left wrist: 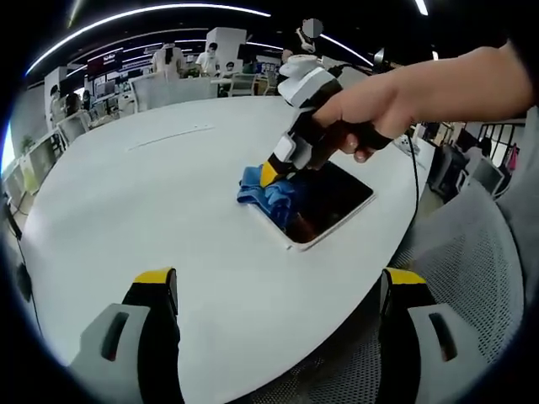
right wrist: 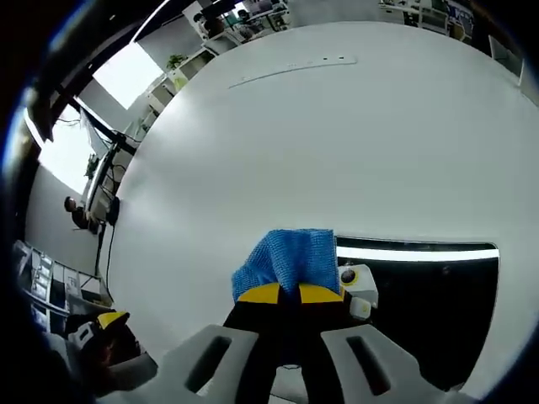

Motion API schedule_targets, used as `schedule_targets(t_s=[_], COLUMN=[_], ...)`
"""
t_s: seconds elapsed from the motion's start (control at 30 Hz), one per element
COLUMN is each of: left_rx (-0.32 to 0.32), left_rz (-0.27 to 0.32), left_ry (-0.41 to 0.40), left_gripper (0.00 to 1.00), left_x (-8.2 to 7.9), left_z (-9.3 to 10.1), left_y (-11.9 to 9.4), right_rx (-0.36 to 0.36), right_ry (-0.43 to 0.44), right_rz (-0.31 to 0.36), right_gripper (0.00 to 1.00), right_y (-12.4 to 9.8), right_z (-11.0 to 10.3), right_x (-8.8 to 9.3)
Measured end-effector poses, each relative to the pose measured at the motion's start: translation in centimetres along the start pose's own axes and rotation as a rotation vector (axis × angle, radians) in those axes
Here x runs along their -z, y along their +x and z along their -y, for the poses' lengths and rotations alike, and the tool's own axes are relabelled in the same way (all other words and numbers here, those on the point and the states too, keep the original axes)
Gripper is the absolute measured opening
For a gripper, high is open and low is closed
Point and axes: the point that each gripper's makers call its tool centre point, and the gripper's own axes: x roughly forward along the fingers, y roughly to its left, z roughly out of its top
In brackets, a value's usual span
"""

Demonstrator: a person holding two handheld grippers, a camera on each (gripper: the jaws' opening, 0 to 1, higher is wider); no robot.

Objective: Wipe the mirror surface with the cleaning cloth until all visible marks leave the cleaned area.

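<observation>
A rectangular mirror (left wrist: pixel 333 198) with a white frame lies flat on the round white table (left wrist: pixel 168 202). A blue cleaning cloth (left wrist: pixel 268 190) rests on the mirror's left end, and my right gripper (left wrist: pixel 271 172), held by a hand, is shut on it. In the right gripper view the blue cloth (right wrist: pixel 290 259) sticks out past the yellow fingertips (right wrist: pixel 261 293) of the right gripper (right wrist: pixel 289 294), pressed at the mirror's (right wrist: pixel 429 286) left edge. My left gripper (left wrist: pixel 278 282) stands open above the near part of the table, nothing between its fingers.
A grey mesh chair (left wrist: pixel 472 278) stands at the table's right edge. A cable (left wrist: pixel 414 172) runs off the table on the right. Desks, chairs and people (left wrist: pixel 206 59) fill the room behind. A long thin strip (right wrist: pixel 290 69) lies on the far table.
</observation>
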Motion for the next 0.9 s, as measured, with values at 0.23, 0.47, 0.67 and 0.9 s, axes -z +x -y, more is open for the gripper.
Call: schedule_targets(t_s=[0.23,0.47,0.67,0.9], left_rx=[-0.001,-0.002,-0.003,-0.002], left_rz=[-0.005,-0.002,-0.005,-0.008], left_ry=[0.001,0.003,0.001,0.002], left_gripper=[0.99,0.99,0.99,0.99], left_x=[0.1,0.0,0.0,0.1], left_z=[0.0,0.0,0.0,0.0], left_y=[0.0,0.0,0.0,0.0], right_rx=[-0.004,0.002,0.005,-0.004], right_ry=[-0.012,-0.035,-0.044,-0.05], right_rz=[-0.014,-0.034,-0.03,-0.026], right_gripper=[0.0,0.0,0.0,0.0], right_y=[-0.1,-0.3,-0.4,-0.8], right_z=[-0.2,-0.6,-0.6,-0.8], right_x=[0.7,1.5,1.6,1.9])
